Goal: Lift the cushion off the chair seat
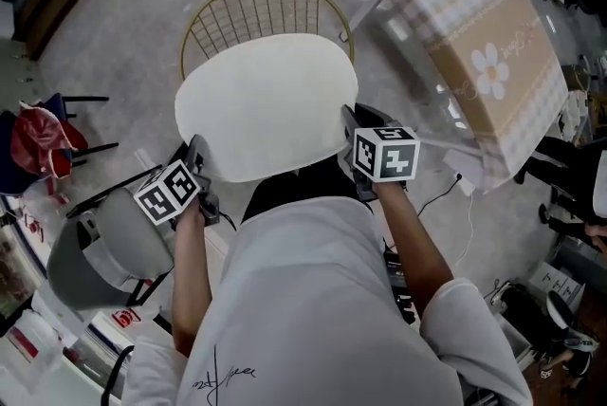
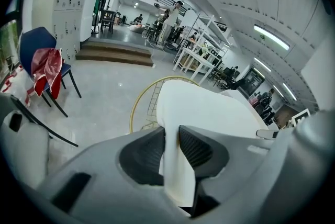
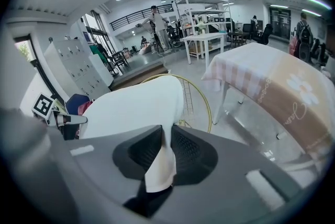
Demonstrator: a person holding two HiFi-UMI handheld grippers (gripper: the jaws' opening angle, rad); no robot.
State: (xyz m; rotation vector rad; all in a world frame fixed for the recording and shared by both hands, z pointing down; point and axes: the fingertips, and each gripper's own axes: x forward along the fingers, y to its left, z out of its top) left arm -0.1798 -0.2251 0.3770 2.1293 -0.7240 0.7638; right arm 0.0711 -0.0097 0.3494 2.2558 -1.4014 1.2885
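Observation:
A white cushion (image 1: 267,102) hangs in the air above a gold wire chair (image 1: 248,8), covering most of its seat from view. My left gripper (image 1: 196,163) is shut on the cushion's near left edge, and my right gripper (image 1: 349,131) is shut on its near right edge. In the left gripper view the cushion (image 2: 201,110) edge is pinched between the black pads (image 2: 193,147), with the chair's gold rim (image 2: 137,103) behind. In the right gripper view the cushion (image 3: 133,108) runs into the pads (image 3: 186,152) the same way, the gold chair back (image 3: 201,100) beyond it.
A table with a checked beige cloth (image 1: 479,44) stands to the right of the chair. A blue chair with a red garment (image 1: 38,140) is at the left. A grey and white device (image 1: 90,252) sits near my left side. Cables and gear lie at lower right.

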